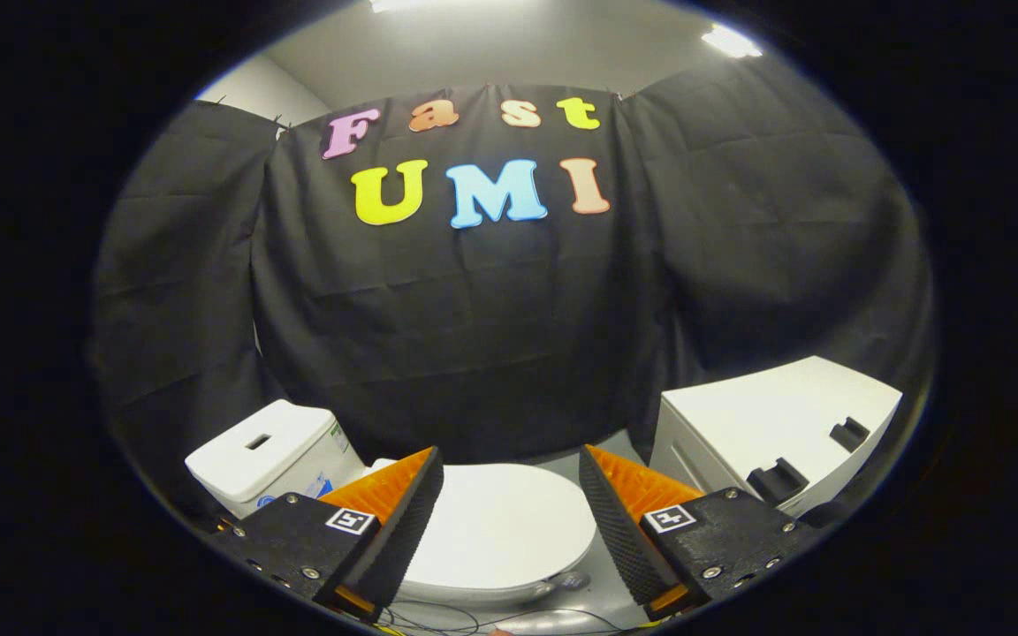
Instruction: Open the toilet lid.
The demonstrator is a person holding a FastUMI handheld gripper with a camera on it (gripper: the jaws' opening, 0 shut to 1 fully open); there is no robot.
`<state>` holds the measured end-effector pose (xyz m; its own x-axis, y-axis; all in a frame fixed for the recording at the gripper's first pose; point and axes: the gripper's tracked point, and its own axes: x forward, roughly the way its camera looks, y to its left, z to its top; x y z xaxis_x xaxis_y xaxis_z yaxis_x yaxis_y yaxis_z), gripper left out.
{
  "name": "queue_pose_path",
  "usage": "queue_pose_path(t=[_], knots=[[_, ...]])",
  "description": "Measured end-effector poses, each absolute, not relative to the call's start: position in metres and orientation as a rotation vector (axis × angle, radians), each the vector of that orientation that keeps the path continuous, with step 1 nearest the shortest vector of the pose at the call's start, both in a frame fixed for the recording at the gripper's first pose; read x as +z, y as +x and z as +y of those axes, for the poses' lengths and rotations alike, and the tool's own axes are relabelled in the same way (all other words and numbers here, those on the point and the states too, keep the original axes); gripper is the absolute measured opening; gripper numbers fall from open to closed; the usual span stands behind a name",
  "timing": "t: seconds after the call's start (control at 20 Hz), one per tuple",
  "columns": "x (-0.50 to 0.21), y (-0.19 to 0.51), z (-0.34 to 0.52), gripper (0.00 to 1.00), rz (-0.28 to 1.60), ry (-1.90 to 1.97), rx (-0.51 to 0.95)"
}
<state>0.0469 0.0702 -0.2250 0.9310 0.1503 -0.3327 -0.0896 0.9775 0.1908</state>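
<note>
A white toilet stands low ahead of me, its lid [496, 530] lying flat and closed over the bowl. The white tank [266, 455] rises at the lid's left end, beyond my left finger. My gripper [509, 473] hovers above the lid with its two fingers spread wide apart, open, nothing between them. The lid shows through the gap between the fingers, well below them. Its rounded front edge [580, 552] points toward the right finger.
A white cabinet [774, 424] with dark handles stands to the right of the toilet, beyond the right finger. Black cloth walls close the booth behind. Thin cables [474, 618] lie on the grey floor below the toilet's near side.
</note>
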Motion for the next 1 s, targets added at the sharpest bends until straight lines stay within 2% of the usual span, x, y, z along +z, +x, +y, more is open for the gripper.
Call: queue_pose_path(t=[0.45,1.0], knots=[[-0.355,0.016,0.065,0.96,0.639,0.349,0.031],[-0.453,-0.010,0.050,0.96,0.854,0.530,-0.065]])
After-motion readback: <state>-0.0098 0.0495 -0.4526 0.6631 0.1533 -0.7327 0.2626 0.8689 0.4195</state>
